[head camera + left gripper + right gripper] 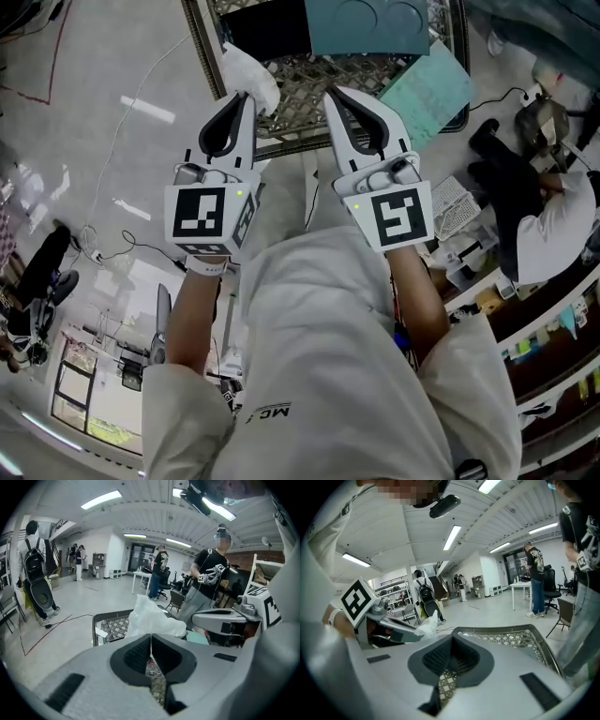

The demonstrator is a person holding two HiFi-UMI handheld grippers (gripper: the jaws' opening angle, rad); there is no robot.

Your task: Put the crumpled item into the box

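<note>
Left tongs (151, 637) are clamped on a thin edge of the crumpled white item (150, 617), which bunches up just past the tips. Right tongs (452, 639) are closed too, nothing in them. In the head view both sit side by side at upper centre, and the item (249, 77) hangs over the left rim of the lattice box (201, 45). A teal sheet (375, 23) lies in the box at the top.

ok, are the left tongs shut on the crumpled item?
Shut on it. The left gripper view shows the left tongs pinching a thin white edge of the crumpled item.
</note>
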